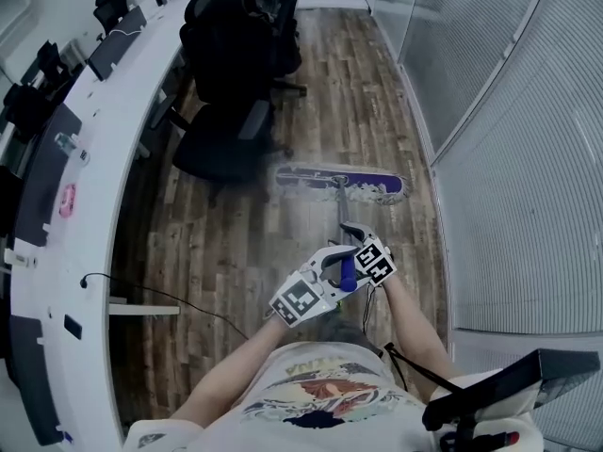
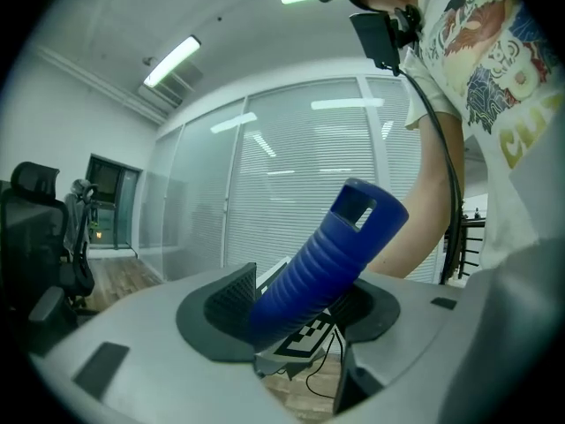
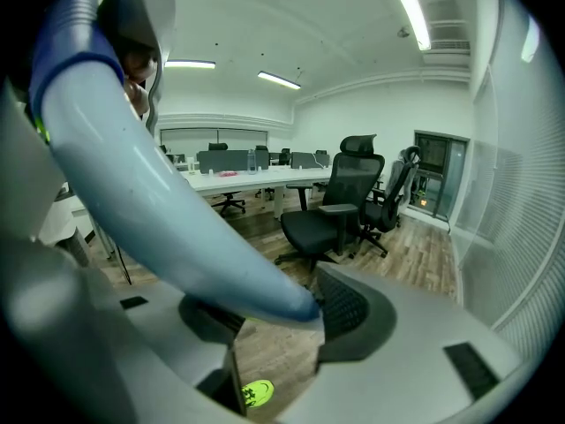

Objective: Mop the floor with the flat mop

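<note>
The flat mop's purple and white head [image 1: 344, 182] lies on the wooden floor ahead of me, and its pale pole [image 1: 339, 210] runs back to my hands. My left gripper [image 1: 330, 279] is shut on the blue ribbed grip [image 2: 322, 259] at the pole's top end; that grip slants up between the jaws [image 2: 291, 312]. My right gripper [image 1: 352, 241] sits just lower on the pole. In the right gripper view the pale pole [image 3: 150, 210] crosses from upper left down between the two pads [image 3: 274, 312], which close on it.
Black office chairs [image 1: 226, 83] stand left of the mop head beside a long curved white desk [image 1: 122, 102]. A glass wall with blinds [image 1: 509, 139] runs along the right. A black cable [image 1: 188, 299] trails over the floor by the desk.
</note>
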The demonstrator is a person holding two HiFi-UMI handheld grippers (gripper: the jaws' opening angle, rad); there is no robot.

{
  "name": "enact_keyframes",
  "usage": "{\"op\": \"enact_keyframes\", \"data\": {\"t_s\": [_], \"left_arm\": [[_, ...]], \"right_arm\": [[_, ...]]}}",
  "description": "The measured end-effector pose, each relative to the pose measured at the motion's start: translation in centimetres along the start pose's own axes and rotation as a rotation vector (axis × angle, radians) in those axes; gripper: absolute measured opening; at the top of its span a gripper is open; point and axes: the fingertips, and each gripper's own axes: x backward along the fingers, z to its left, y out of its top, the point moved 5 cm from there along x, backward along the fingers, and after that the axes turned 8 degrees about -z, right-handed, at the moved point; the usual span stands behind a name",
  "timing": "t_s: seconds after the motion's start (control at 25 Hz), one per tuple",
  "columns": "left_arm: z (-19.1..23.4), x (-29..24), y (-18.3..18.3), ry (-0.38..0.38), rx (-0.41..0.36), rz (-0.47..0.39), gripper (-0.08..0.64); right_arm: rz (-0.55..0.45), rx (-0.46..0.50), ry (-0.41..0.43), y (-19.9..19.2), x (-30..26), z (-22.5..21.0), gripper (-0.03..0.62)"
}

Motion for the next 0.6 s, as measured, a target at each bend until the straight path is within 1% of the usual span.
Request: {"op": "enact_keyframes", "data": {"t_s": [0.12, 0.28, 0.44, 0.6], "left_arm": [[-5.7, 3.8, -0.5, -0.057, -0.001, 0.017, 0.229], [-14.7, 9.1, -1.5, -0.138, 0.003, 0.039, 0.23], [-21.9, 12.4, -0.8, -0.203, 0.012, 0.04, 0.23], [-27.4, 14.0, -0.1, -0.237, 0.029, 0.026, 0.23]], "right_arm": [[0.006, -0.008, -0.023, -0.9, 2.2, 6.5, 0.212], [0.022, -0.002, -0.036, -2.4, 5.6, 14.7, 0.212], [0.016, -0.037, -0.056, -3.2, 9.5, 20.7, 0.212], [0.006, -0.083, -0.077, -3.8, 13.3, 26.3, 0.213]]}}
